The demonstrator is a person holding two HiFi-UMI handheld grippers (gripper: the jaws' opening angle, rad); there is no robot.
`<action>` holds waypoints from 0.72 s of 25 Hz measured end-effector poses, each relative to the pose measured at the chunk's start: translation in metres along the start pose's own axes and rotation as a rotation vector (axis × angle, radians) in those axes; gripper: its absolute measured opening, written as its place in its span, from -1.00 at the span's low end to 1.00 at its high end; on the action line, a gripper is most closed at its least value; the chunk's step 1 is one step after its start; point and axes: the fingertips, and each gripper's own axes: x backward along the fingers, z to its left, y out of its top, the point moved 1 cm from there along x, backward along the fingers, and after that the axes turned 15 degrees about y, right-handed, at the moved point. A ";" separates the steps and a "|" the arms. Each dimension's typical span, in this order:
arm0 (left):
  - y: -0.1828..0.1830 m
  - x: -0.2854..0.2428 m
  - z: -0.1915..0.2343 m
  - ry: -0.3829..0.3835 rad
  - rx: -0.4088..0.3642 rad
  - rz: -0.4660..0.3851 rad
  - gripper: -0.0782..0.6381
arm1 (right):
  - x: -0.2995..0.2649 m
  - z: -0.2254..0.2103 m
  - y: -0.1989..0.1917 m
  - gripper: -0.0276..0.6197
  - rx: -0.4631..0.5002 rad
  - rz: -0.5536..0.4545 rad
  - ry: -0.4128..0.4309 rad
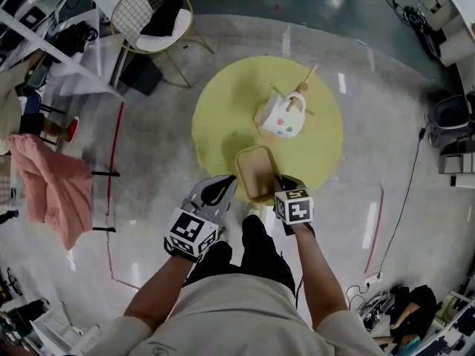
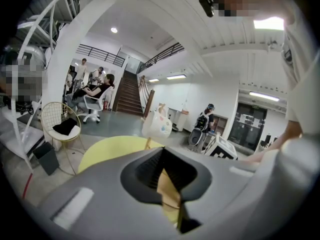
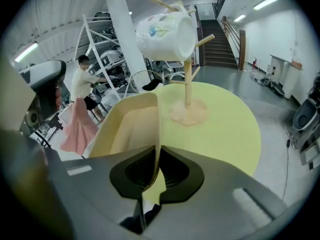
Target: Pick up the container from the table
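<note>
The container [image 1: 256, 170] sits on the person's side of the mug tree [image 1: 303, 89], at the near edge of the yellow tabletop [image 1: 223, 117]. Both claws are already on it. The right claw [image 3: 152, 176] is closed on the thin wall nearer the mug tree's base, the beige sheet pinched edge-on between its jaws. The left claw [image 2: 167, 184] grips the opposite wall, the one farther from the mug tree, with a tan strip caught in its throat.

So the grasp looks finished on both sides; what remains is the lift itself. Whether the container's base has left the tabletop cannot be told from these views. The walls look thin and flexible, so an even, two-sided raise seems wise.
</note>
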 end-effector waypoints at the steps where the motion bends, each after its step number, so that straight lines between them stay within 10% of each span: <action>1: 0.002 0.004 0.000 -0.005 -0.001 -0.004 -0.76 | 0.005 0.006 0.002 -0.84 0.002 -0.005 0.001; 18: 0.034 0.070 -0.005 -0.036 -0.007 -0.068 -0.76 | 0.074 0.097 0.034 -0.84 0.051 -0.106 0.008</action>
